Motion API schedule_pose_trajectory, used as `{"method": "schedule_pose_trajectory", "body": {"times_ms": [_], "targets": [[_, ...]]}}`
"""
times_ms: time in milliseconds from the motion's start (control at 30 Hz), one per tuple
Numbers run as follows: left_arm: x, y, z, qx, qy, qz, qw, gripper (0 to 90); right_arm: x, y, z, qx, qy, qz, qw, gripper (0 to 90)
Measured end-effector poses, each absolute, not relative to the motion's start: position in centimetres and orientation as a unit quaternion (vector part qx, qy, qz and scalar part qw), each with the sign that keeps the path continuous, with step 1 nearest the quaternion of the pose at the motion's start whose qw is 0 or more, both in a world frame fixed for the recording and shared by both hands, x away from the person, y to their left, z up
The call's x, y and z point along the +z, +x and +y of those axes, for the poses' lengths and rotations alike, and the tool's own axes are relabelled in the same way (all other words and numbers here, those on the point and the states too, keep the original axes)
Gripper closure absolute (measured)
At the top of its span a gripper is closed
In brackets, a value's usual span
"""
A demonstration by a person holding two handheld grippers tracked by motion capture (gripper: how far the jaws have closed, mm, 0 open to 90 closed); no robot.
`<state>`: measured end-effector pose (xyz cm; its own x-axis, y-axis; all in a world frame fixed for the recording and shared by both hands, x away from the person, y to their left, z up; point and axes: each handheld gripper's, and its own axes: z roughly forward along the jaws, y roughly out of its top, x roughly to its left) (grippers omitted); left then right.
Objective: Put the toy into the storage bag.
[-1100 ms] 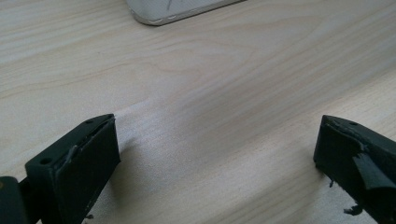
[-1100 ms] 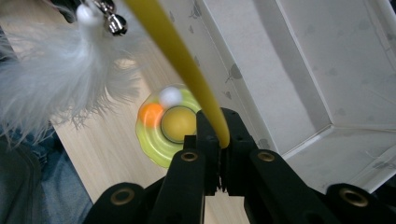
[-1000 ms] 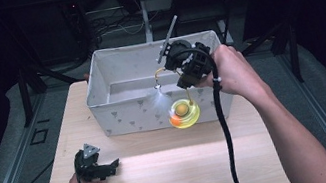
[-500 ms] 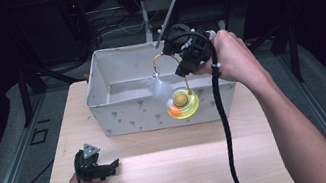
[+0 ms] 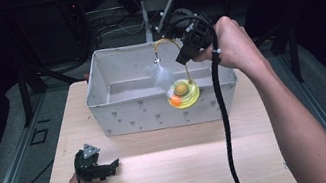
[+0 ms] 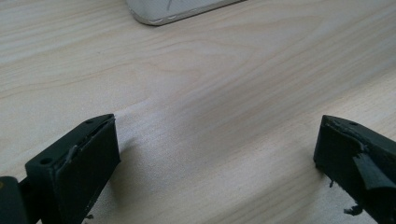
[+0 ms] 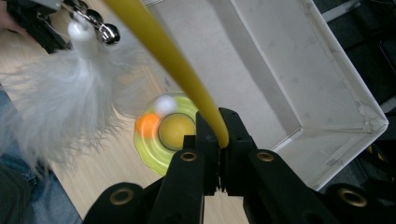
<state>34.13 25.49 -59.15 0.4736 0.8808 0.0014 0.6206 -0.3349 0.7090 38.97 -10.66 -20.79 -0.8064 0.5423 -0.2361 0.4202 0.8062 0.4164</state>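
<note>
At the lower left of the high view I have the left gripper (image 5: pixel 94 165) resting low on the wooden table (image 5: pixel 176 175), well apart from everything else. Its own view shows the two black jaws standing wide, with only bare wood grain between them and a corner of the white bin (image 6: pixel 177 9) at the top edge.

Toward the centre of the high view sits that white fabric bin (image 5: pixel 119 114), its front wall facing me and its inside in shadow. Against the right part of that front wall hangs the cat toy (image 5: pixel 182 93), a yellow-green disc with an orange ball and a tan dome on it. A thin yellow wand (image 5: pixel 169 43) arches up from it, and a white feather tuft (image 5: pixel 160 71) dangles from the arch's left end, above the bin's opening.

In the upper right of the high view, the right gripper (image 5: pixel 185 56) is held above the bin's right end. In its own view I see the jaws pinched tight on the yellow wand (image 7: pixel 177 65), with the disc (image 7: pixel 163 135) hanging below and the feather (image 7: pixel 65 107) at the left, bells above it.
</note>
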Motion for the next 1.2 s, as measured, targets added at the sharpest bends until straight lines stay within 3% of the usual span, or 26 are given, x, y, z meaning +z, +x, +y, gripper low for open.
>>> {"method": "schedule_pose_trajectory", "body": {"times_ms": [1200], "targets": [[-59.2,34.1,25.5,0.197,0.792,0.474,0.33,0.2,-20.0,45.5,-14.1,0.173,0.358,0.896,0.199,88.6]]}}
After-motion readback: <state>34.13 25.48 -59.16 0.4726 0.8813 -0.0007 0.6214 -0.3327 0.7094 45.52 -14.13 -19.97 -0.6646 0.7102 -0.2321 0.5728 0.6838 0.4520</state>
